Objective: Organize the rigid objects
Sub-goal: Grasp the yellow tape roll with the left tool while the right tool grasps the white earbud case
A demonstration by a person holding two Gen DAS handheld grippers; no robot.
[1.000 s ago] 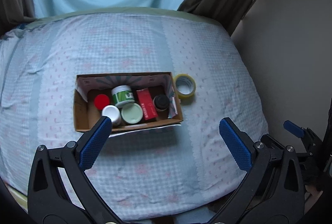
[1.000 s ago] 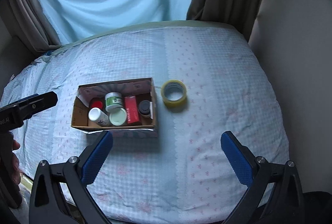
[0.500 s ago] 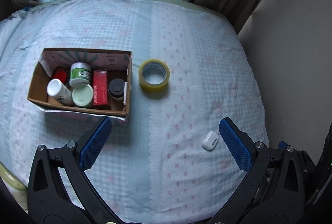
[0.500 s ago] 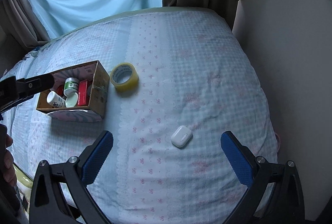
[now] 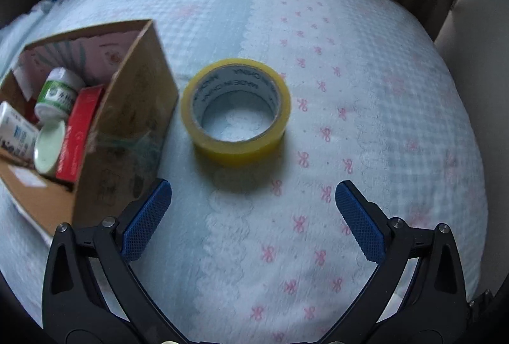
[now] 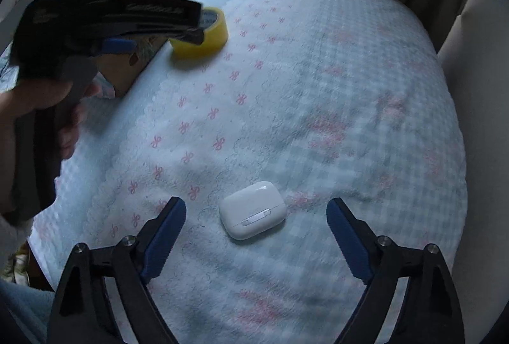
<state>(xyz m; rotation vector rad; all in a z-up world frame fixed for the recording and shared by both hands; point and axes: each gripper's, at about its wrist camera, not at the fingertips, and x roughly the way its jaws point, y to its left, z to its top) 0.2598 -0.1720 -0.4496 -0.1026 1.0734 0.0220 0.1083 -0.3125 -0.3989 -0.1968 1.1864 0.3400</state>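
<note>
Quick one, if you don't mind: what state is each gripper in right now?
Left gripper: open, holding nothing, facing the tape roll.
Right gripper: open, holding nothing, its fingers either side of the white earbud case.

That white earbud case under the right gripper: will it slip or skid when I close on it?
The earbud case looks glossy with rounded edges, so it may slip between the fingers. It seems rigid and probably light. Lying flat on the soft bedspread, it is unlikely to roll.

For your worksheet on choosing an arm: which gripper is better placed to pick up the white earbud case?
Right. The right gripper is open with the white earbud case lying between its fingers. The left gripper faces the tape roll instead.
</note>
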